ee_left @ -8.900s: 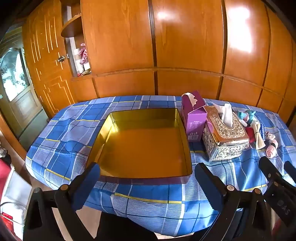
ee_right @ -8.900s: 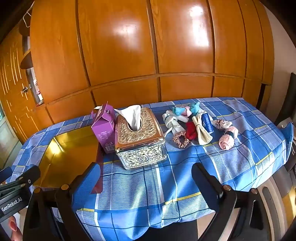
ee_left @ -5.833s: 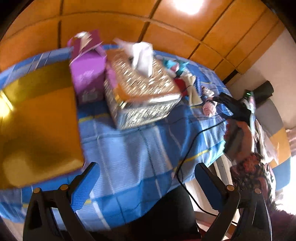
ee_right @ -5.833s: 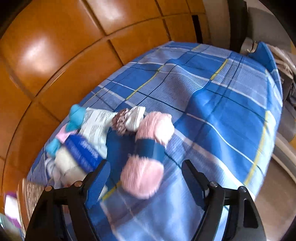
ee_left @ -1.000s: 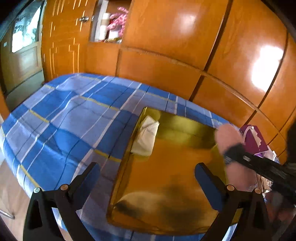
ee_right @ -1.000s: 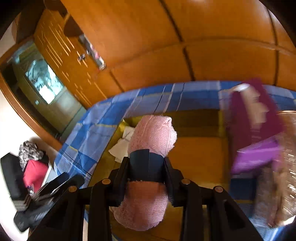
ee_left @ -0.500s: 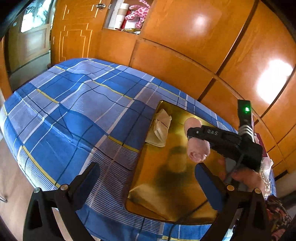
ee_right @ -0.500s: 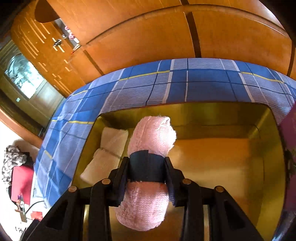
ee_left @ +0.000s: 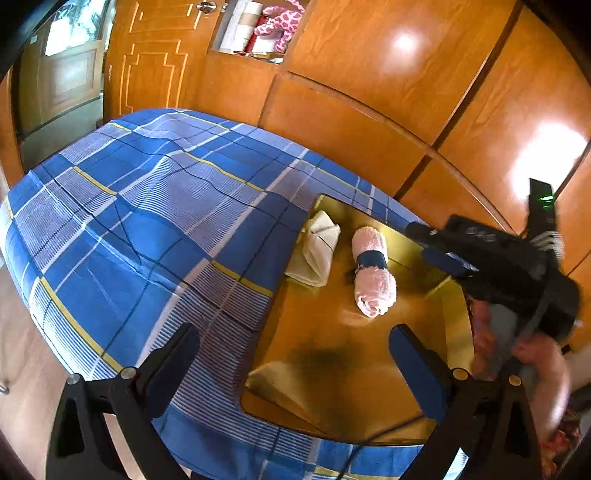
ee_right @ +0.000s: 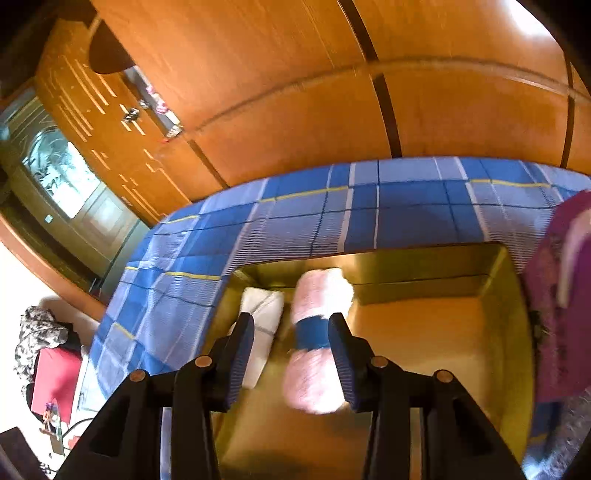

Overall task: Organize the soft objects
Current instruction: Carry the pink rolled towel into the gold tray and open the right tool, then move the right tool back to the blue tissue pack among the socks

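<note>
A pink rolled towel with a dark blue band lies in the gold tray, beside a cream folded cloth at the tray's far left corner. In the right wrist view the pink roll lies below my right gripper, whose jaws stand open around it without holding it; the cream cloth is to its left. The right gripper shows in the left wrist view over the tray's right side. My left gripper is open and empty above the tray's near edge.
The tray sits on a table with a blue plaid cloth. A purple box stands at the tray's right side. Wooden wall panels run behind the table. A shelf niche holds a pink plush toy.
My right gripper has opened and let go of the pink roll, which now lies in the tray next to the cream cloth. The right gripper has drawn back to the right.
</note>
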`<action>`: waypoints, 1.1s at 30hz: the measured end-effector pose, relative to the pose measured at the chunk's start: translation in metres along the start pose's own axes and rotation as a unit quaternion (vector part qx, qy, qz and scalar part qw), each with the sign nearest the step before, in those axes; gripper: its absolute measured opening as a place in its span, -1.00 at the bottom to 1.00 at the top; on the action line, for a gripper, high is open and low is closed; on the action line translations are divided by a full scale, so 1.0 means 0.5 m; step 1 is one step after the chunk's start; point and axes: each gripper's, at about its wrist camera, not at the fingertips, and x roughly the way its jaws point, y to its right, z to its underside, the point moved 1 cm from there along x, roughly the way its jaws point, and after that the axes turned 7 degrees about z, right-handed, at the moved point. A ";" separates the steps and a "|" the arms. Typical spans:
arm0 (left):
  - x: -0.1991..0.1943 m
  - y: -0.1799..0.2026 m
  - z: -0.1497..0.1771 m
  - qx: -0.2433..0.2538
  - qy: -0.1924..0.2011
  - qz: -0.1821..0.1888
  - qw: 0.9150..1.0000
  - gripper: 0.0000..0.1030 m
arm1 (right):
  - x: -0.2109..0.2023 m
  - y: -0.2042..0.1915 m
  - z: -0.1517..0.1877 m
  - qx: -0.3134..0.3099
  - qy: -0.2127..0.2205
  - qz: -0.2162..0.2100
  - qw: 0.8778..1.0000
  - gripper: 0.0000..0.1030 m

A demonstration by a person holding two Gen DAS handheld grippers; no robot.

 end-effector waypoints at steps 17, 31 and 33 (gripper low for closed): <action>0.012 0.110 0.058 0.047 -0.028 0.046 0.997 0.99 | -0.327 0.047 0.088 -0.104 0.123 0.011 0.987 -0.19; 0.000 0.257 0.095 0.128 -0.041 0.151 0.979 1.00 | -0.483 0.410 0.139 0.047 0.196 0.173 0.964 -0.15; 0.000 0.280 0.102 0.146 -0.047 0.161 0.975 0.99 | -0.482 0.478 0.151 0.075 0.187 0.209 0.957 -0.14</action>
